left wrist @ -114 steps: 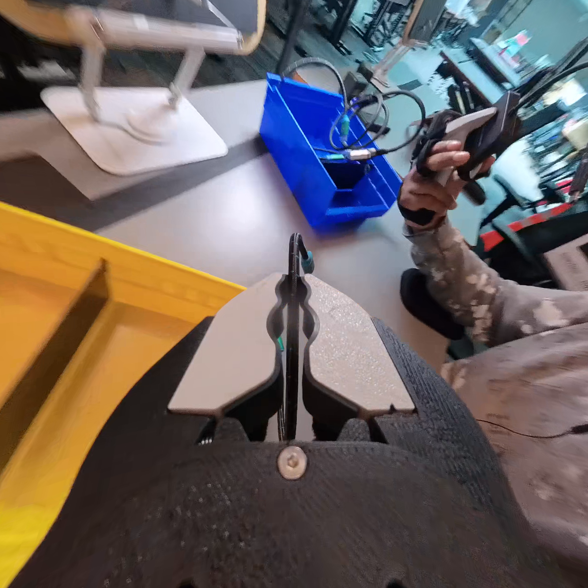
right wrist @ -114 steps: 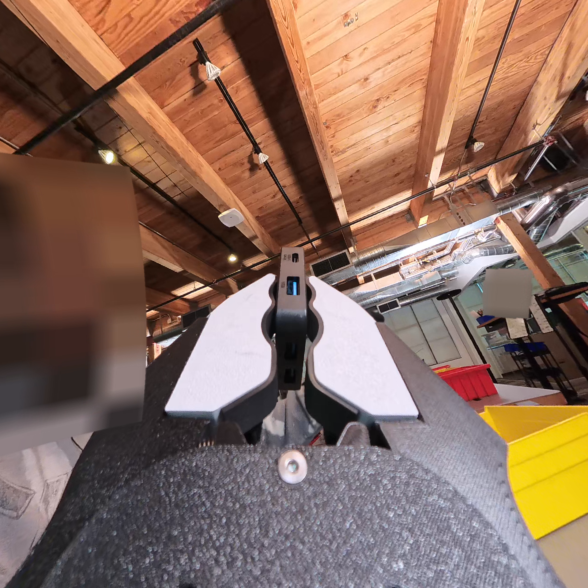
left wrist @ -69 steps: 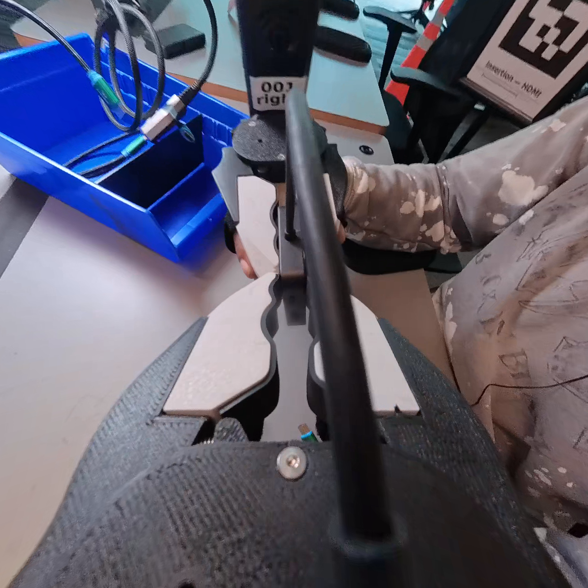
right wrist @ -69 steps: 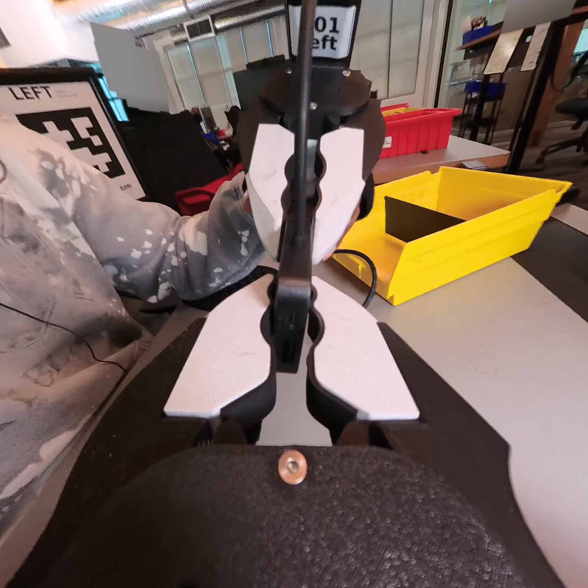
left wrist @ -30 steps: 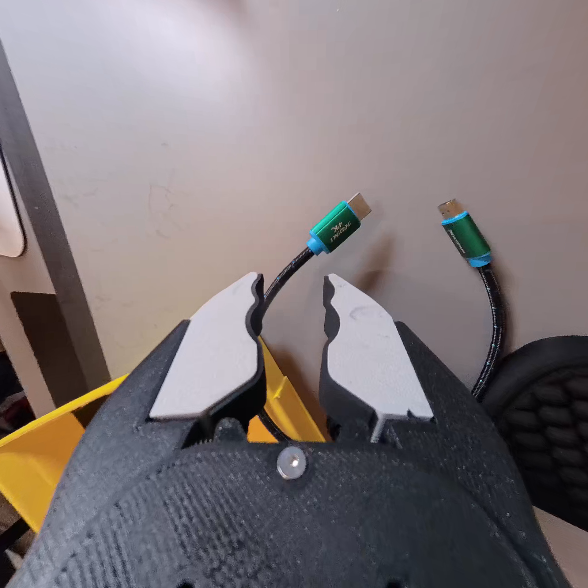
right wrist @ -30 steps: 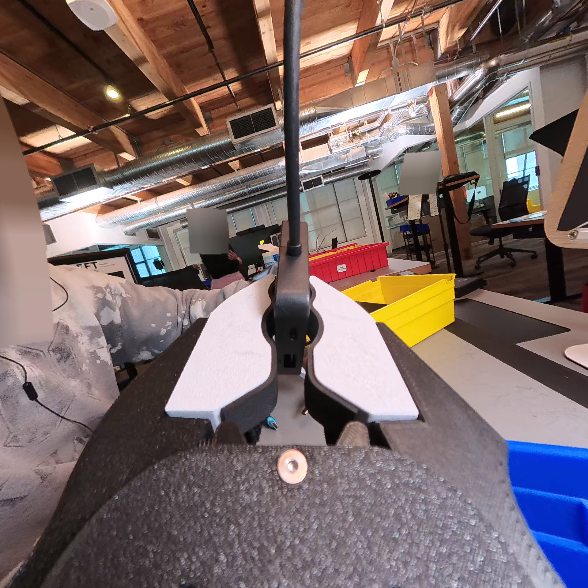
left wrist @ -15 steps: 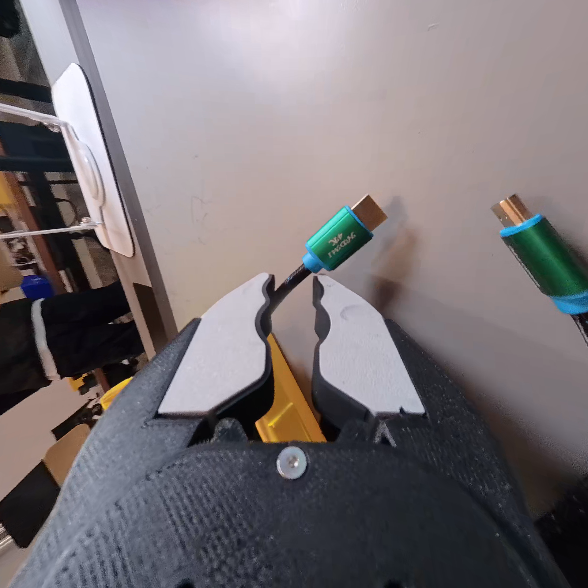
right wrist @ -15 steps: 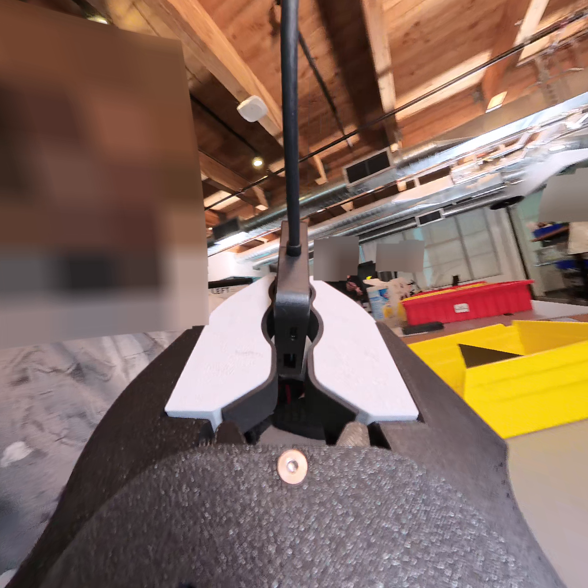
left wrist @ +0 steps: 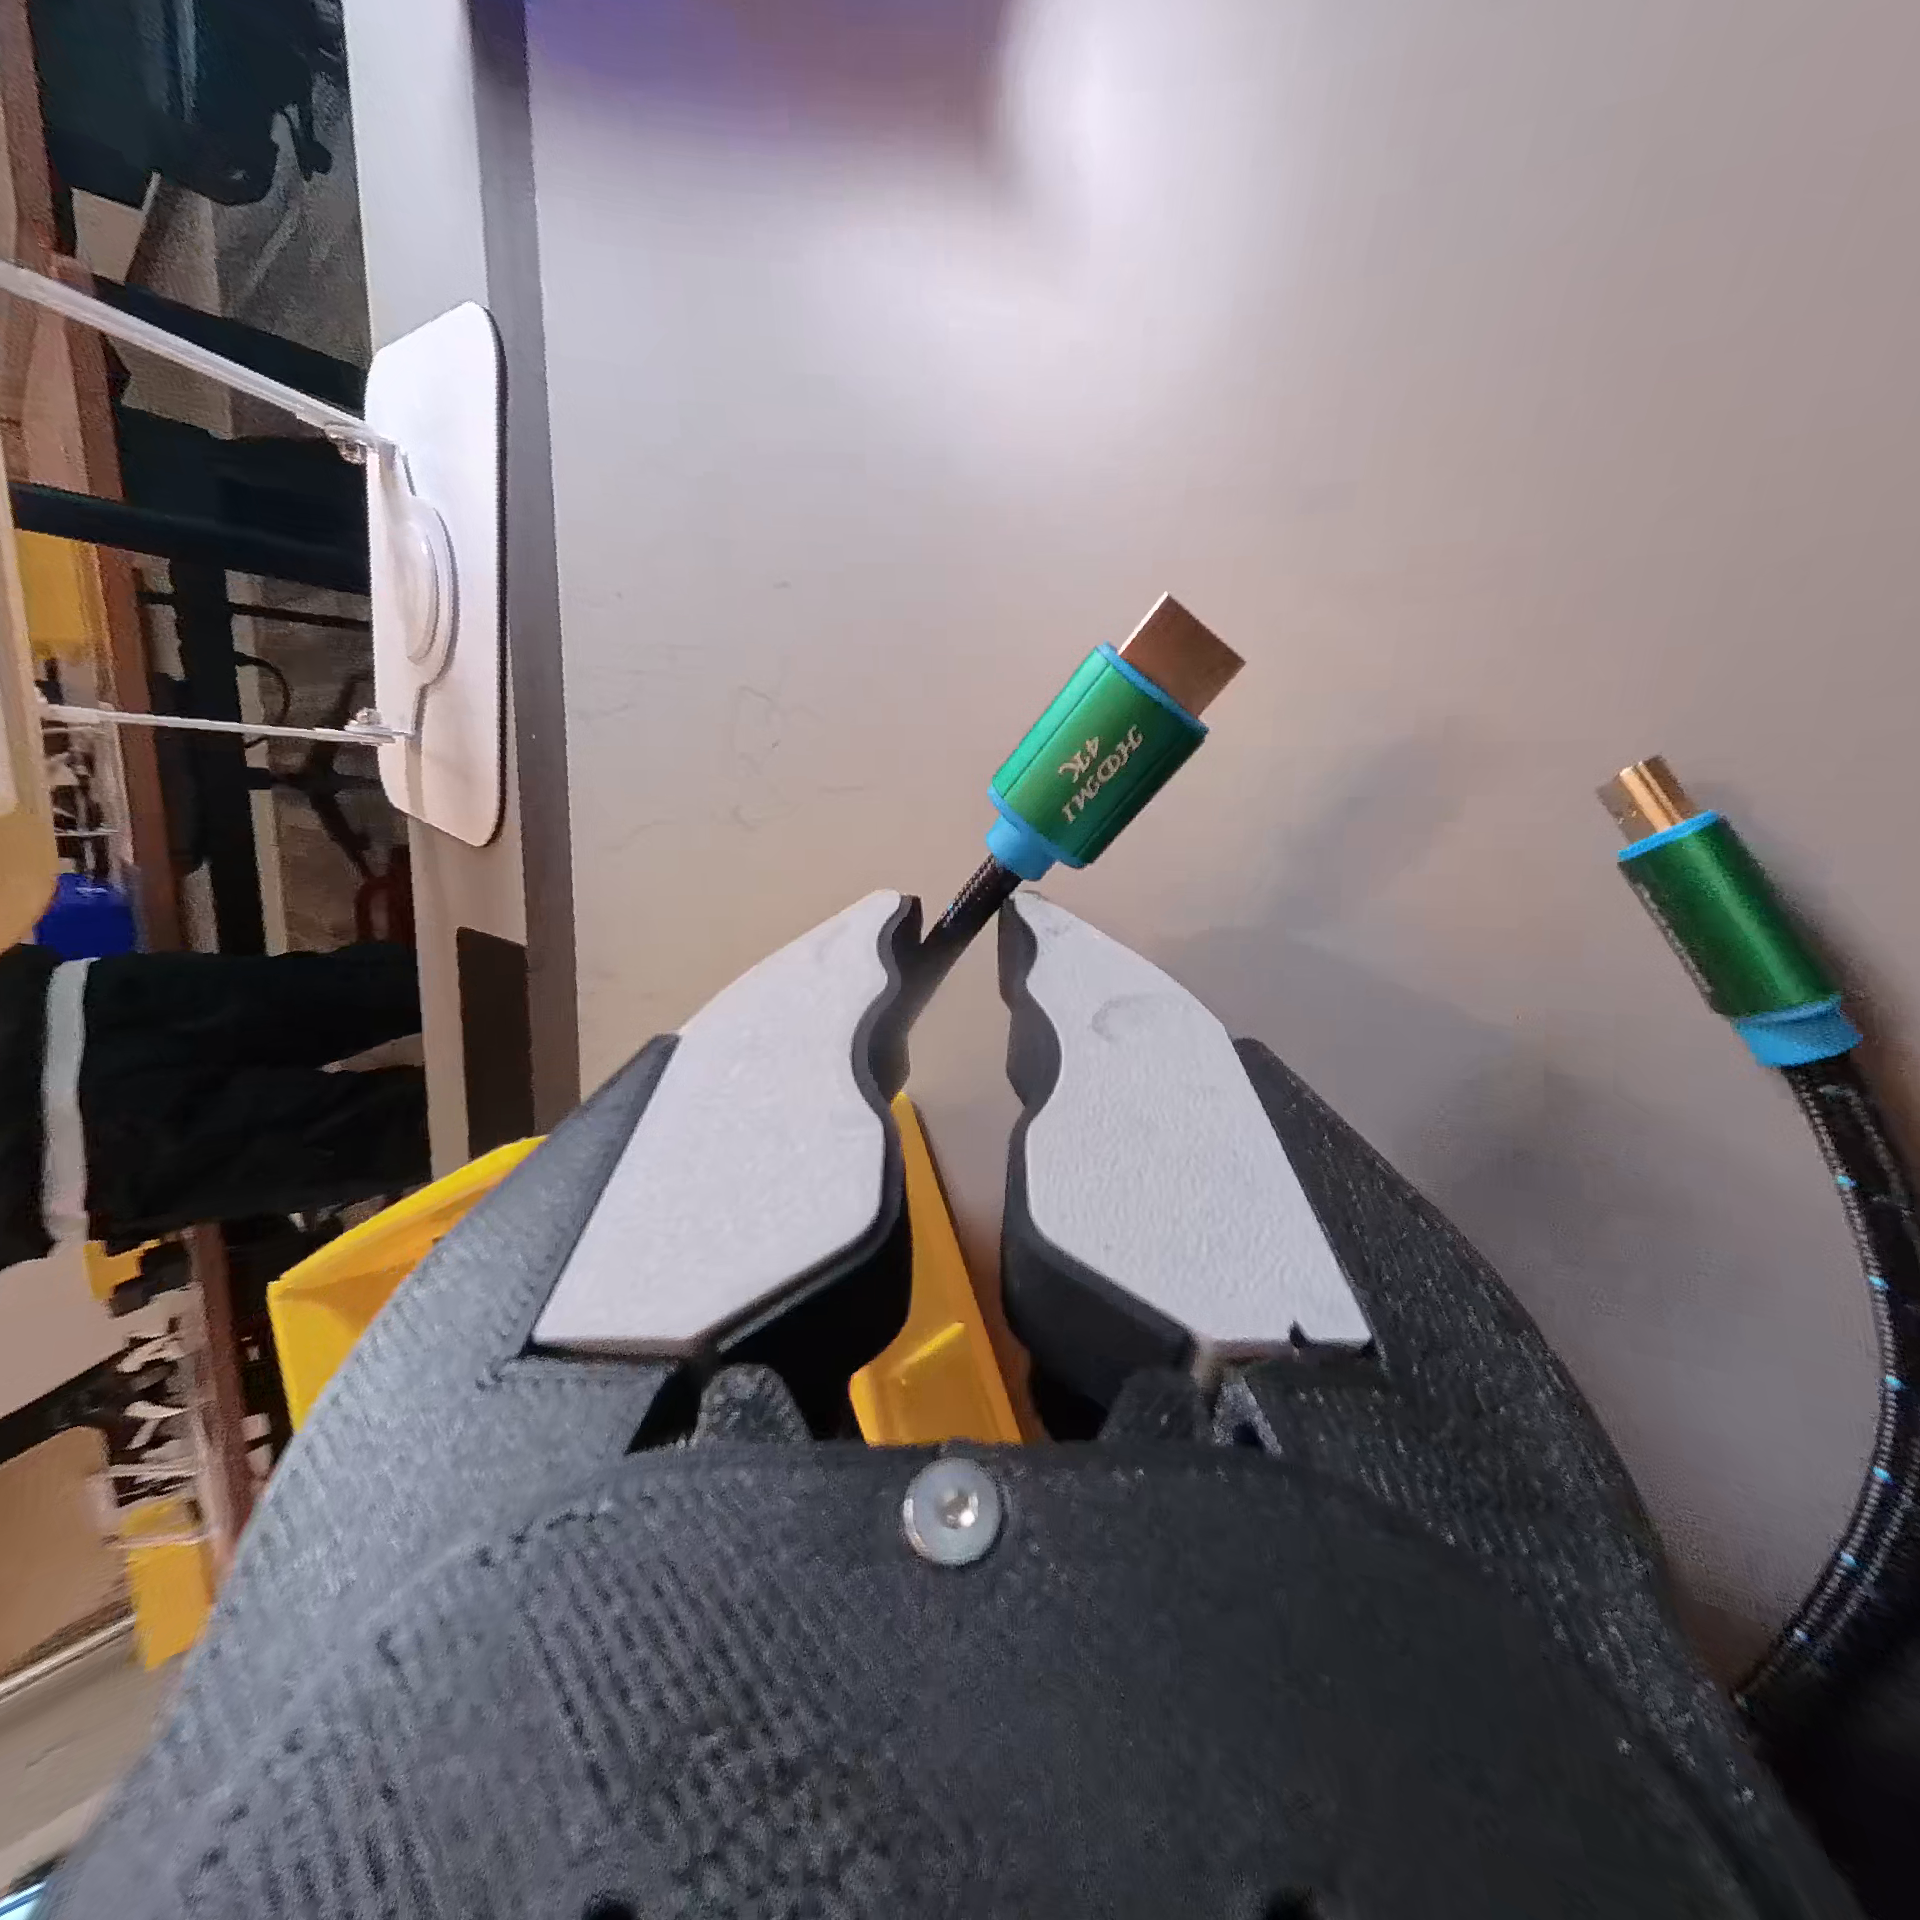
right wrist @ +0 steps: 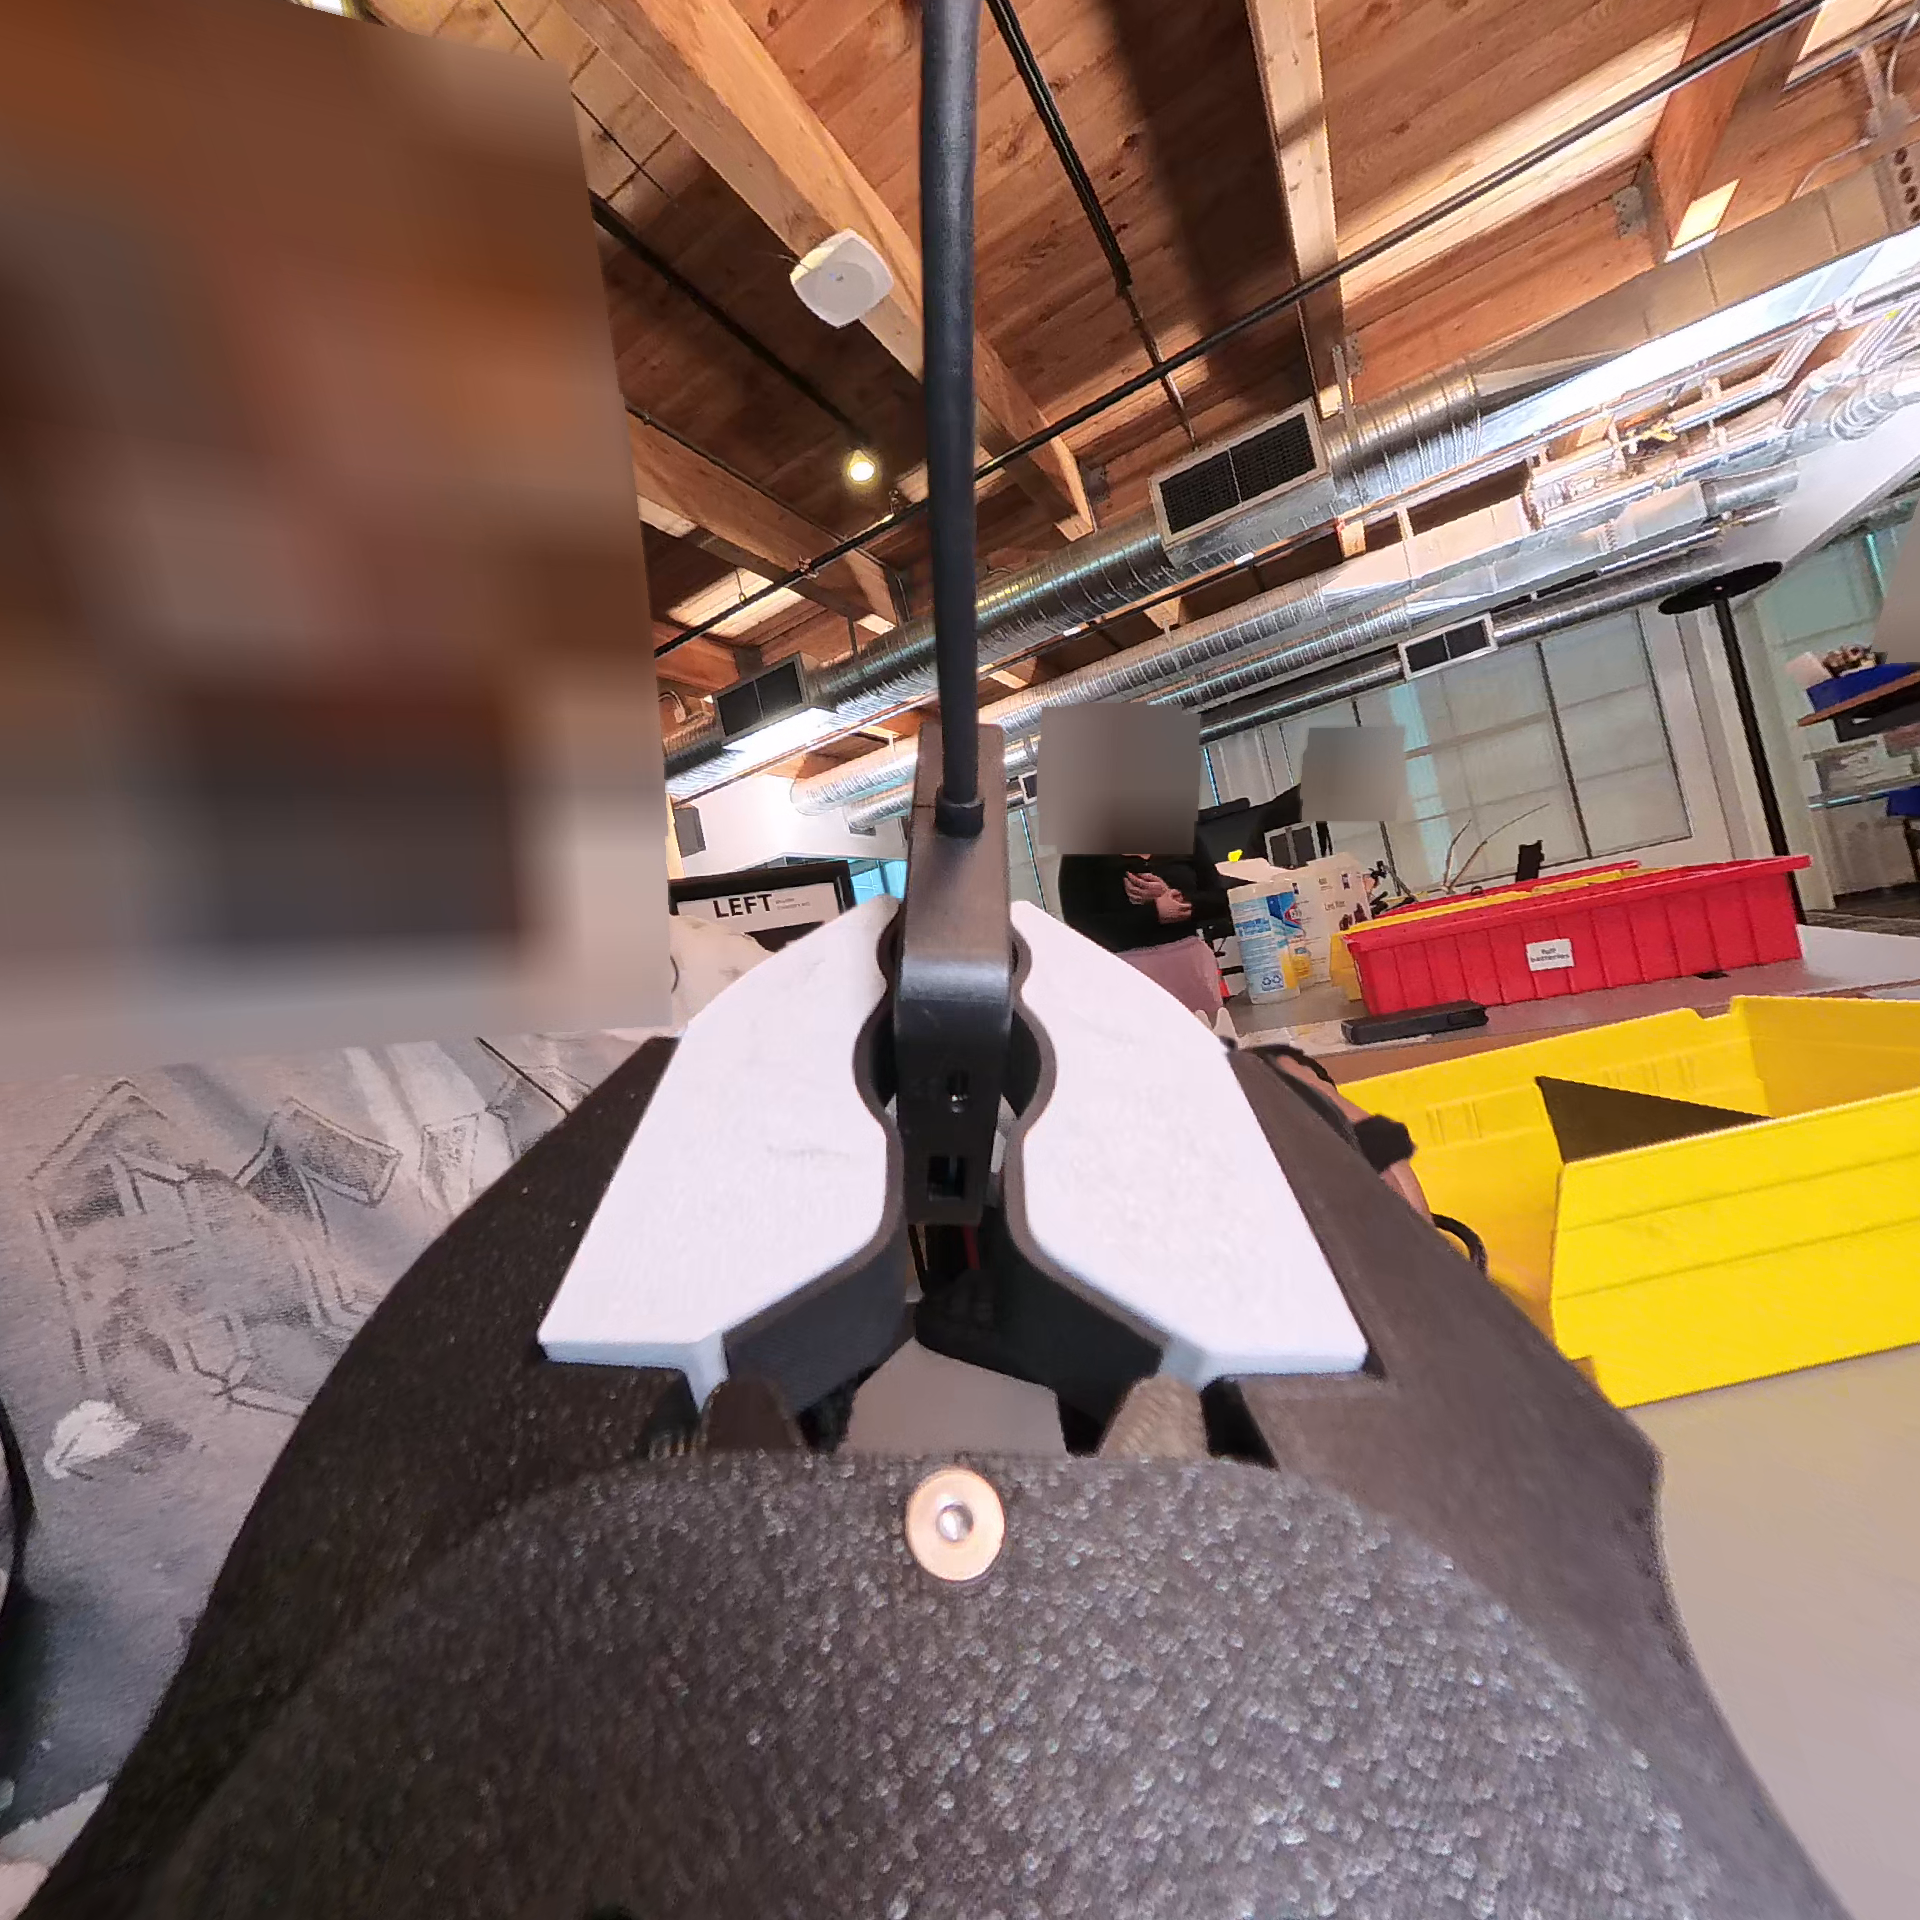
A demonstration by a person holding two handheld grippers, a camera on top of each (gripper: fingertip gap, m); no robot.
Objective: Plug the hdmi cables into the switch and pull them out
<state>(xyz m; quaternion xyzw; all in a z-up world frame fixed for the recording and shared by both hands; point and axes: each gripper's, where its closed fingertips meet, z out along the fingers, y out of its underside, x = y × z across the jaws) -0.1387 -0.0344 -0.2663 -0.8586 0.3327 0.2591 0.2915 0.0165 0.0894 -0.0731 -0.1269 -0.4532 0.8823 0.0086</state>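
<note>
The left tongs (left wrist: 958, 914) are slightly parted around the braided cable of a green HDMI plug (left wrist: 1099, 769), which juts toward the upper right over the grey worktop (left wrist: 1247, 364); whether they pinch the cable cannot be told. A second green plug (left wrist: 1714, 914) lies at the right edge, apart from the first. A yellow bin (left wrist: 935, 1247) shows between and behind the fingers, a white stand base (left wrist: 436, 571) at left. The worktop above both plugs is open. The right tongs (right wrist: 954, 935) are clenched on the black switch (right wrist: 951, 997), its black cord (right wrist: 951, 416) rising to the top edge; a yellow bin (right wrist: 1714, 1226) sits at right, a red bin (right wrist: 1579, 935) beyond.
</note>
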